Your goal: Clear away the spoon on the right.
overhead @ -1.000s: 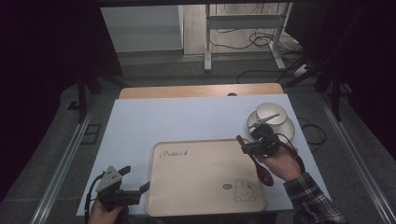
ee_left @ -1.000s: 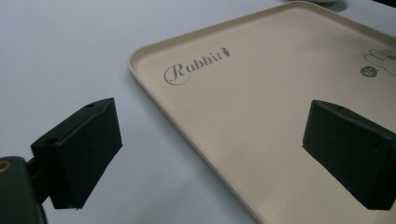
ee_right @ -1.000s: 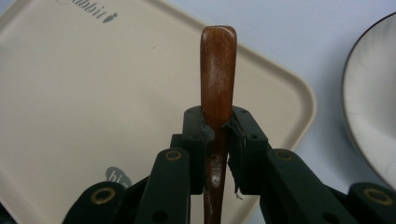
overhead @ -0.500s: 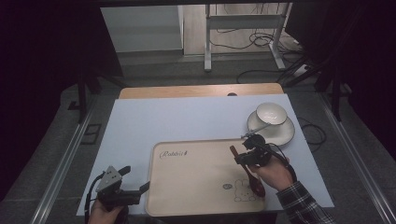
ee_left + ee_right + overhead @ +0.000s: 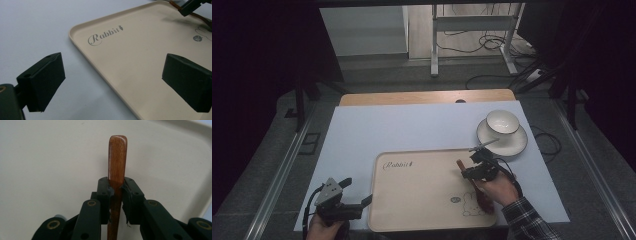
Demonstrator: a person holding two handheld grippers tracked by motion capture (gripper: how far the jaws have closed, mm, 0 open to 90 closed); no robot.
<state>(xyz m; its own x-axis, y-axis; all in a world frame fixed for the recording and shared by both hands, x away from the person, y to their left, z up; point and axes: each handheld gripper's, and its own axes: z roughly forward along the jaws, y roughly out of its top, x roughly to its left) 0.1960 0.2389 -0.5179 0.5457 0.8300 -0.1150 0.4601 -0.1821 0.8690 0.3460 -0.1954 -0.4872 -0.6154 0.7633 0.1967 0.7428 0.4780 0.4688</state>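
The right gripper [image 5: 115, 188] pinched a wooden spoon [image 5: 117, 157] over the tray [image 5: 422, 220]; placing remained. Behind it stood the bowl [image 5: 502, 121]. The left gripper [image 5: 112, 82] waited spread.

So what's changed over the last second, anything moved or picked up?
The right gripper came away from the bowl on its saucer toward the person and now sits over the tray, shut on a wooden utensil handle. Whether it took hold during that second cannot be told. The left gripper stayed open at the tray's near left corner; bowl, saucer and tray did not shift.
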